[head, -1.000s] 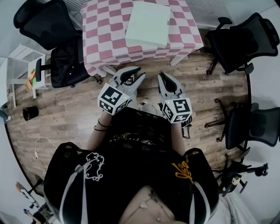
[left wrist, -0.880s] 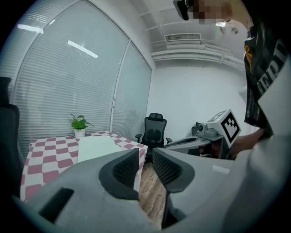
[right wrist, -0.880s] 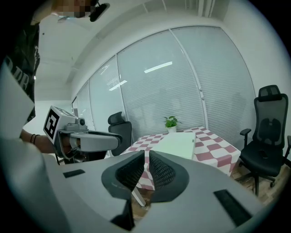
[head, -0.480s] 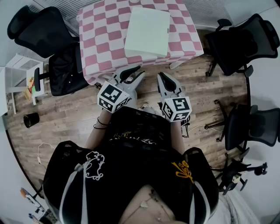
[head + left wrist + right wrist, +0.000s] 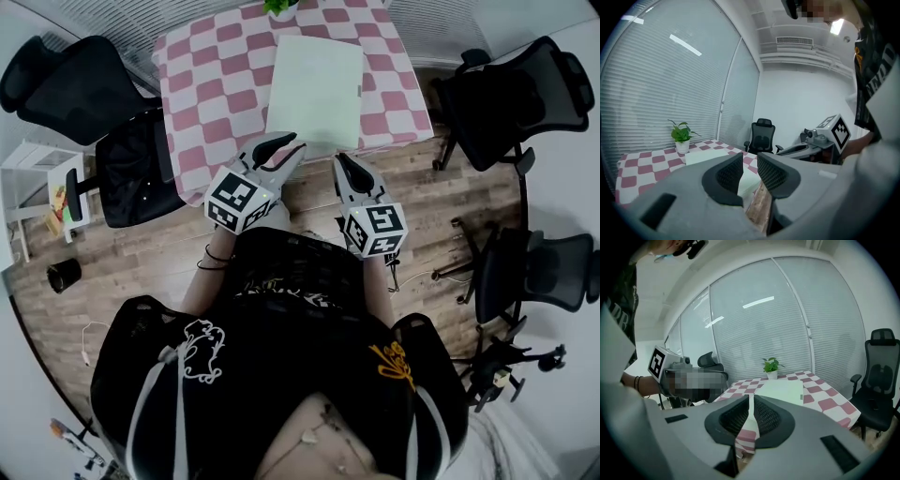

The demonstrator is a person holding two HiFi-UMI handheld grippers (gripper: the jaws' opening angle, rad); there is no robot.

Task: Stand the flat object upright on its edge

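Board lies flat on the table, its near edge just ahead of me. Left tongs and right tongs are both pinched shut, empty. My guess: spread the jaws before reaching, take opposite side edges evenly, tip slowly so it won't slide.

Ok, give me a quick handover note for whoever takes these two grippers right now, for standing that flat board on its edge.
Left gripper: jaws shut, empty, held at the table's near edge.
Right gripper: jaws shut, empty, beside the left one, just short of the table.
Board: lies flat on the checkered table, neither gripper touching it; a plant stands at the far end.
Done: nothing on the board yet.
Left: open the jaws, reach in, take the board by an edge, tip it up onto its edge and probably steady it with the other gripper.
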